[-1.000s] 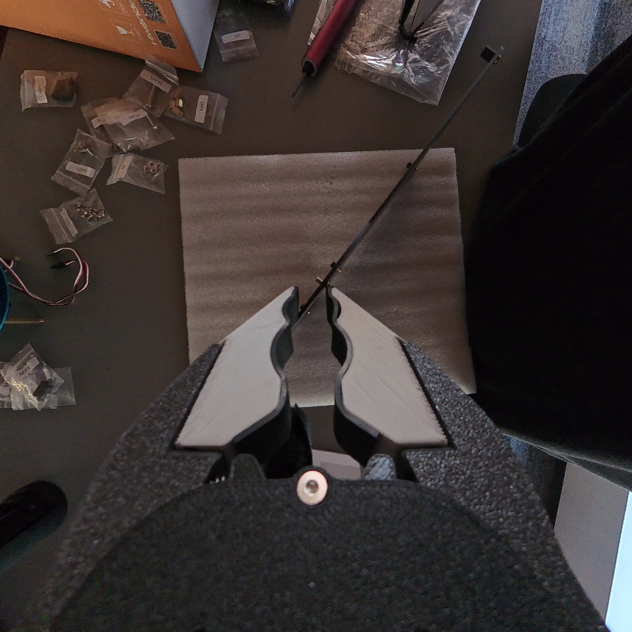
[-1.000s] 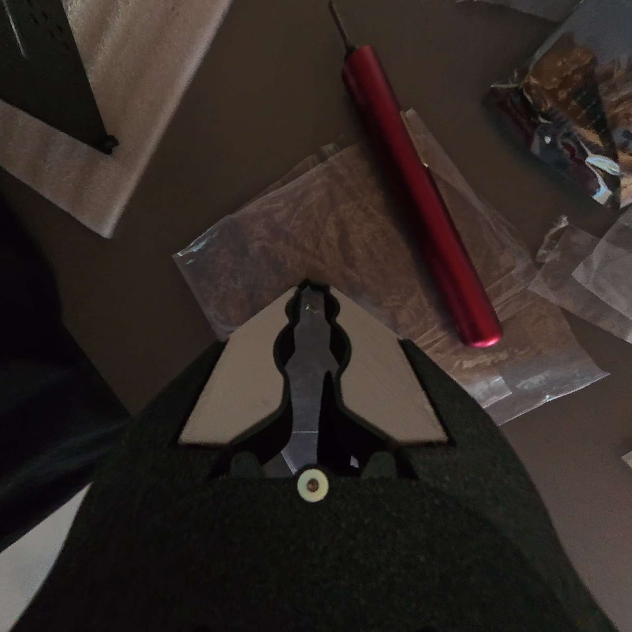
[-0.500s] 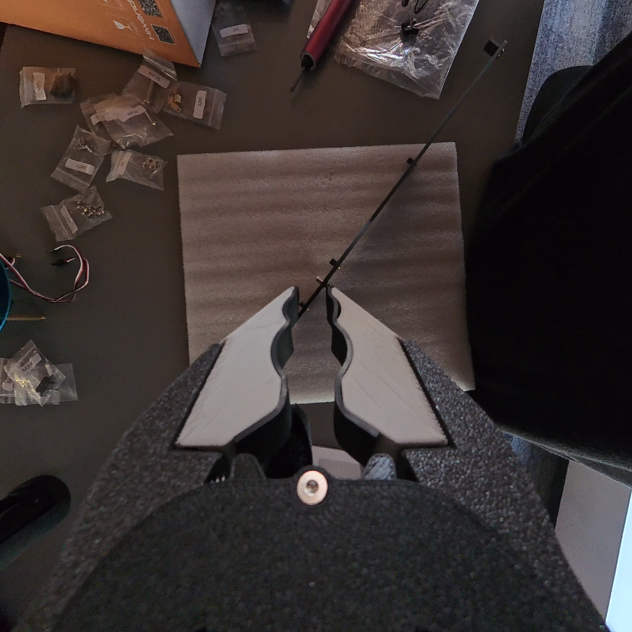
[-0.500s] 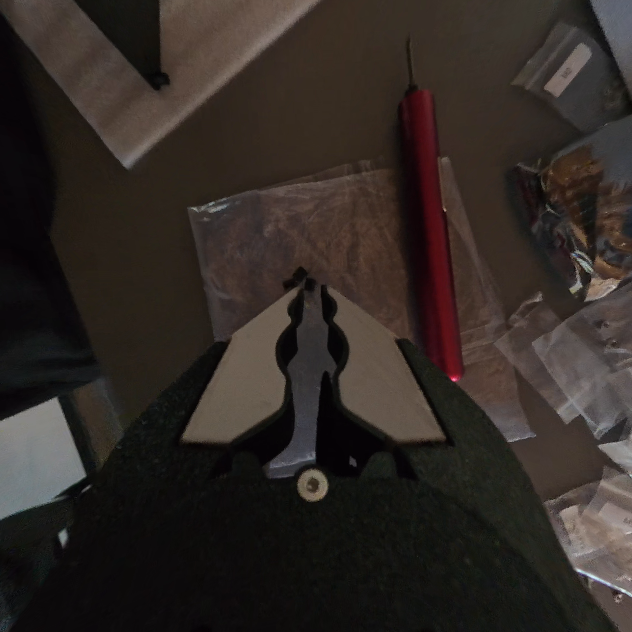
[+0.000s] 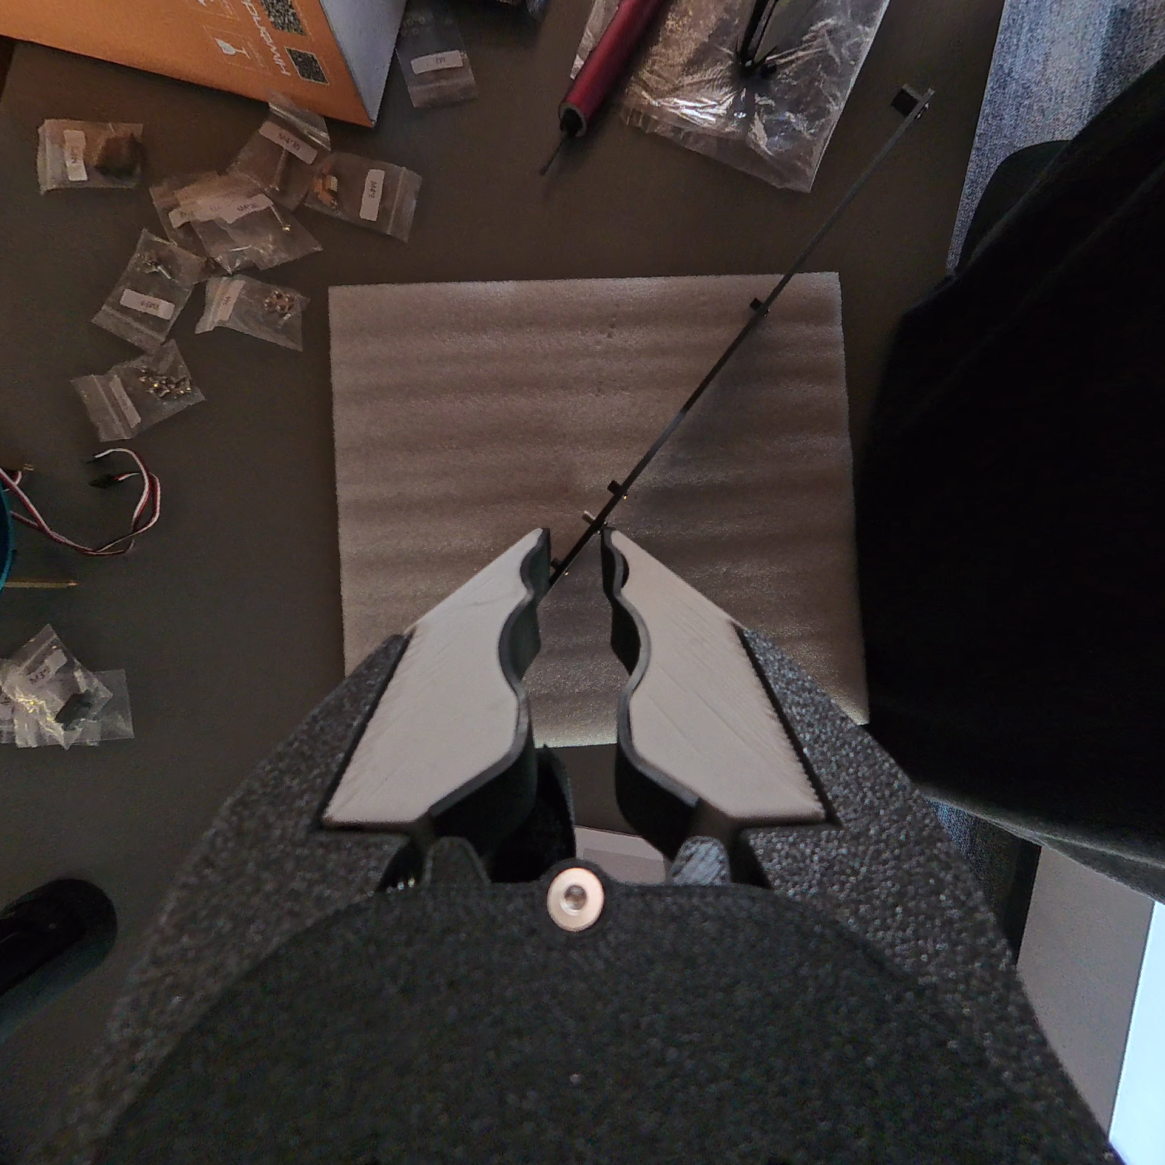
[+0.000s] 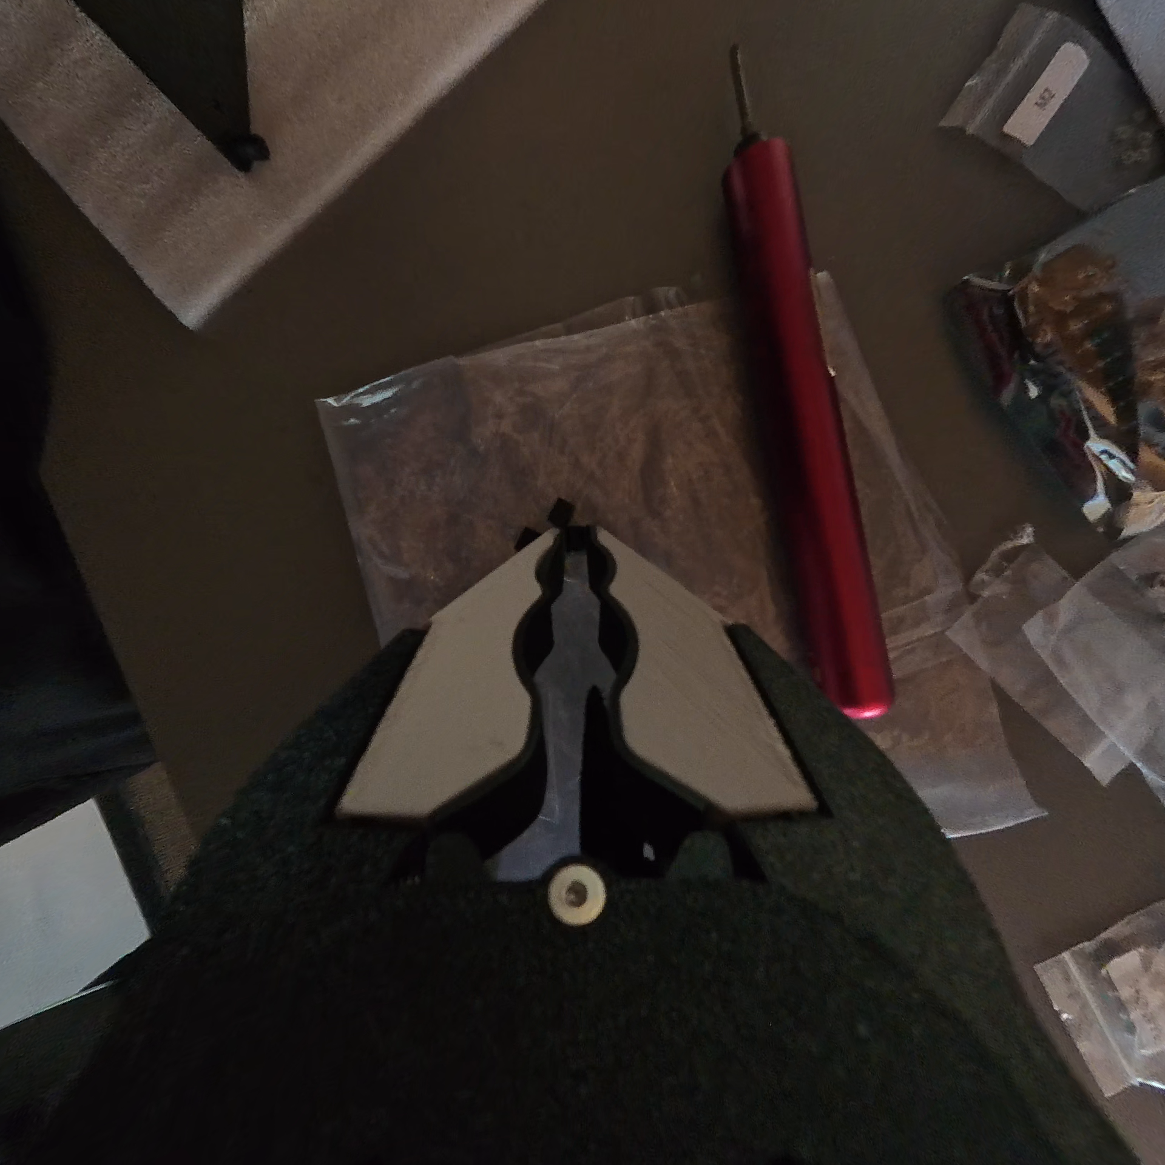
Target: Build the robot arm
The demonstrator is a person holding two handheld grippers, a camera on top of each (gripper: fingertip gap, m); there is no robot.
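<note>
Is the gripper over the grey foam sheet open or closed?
Open. The left gripper shows a clear gap between its fingertips, with the foam sheet visible through it. A thin black rod passes between them.

A: State the item at the left gripper (image 5: 573,542).

B: A thin black plate (image 5: 725,391), seen edge-on. It runs from between the fingertips diagonally up and to the right, above the grey foam sheet (image 5: 504,410). Its near end lies against the left-hand finger. The fingers stand apart at the tips, so a clamp cannot be confirmed.

A: And the right gripper (image 6: 570,536)?

B: Its tips pinch a small black part (image 6: 560,512), with black nubs protruding past them. It is positioned over a clear plastic bag (image 6: 599,410), beside a red screwdriver (image 6: 800,410).
</note>
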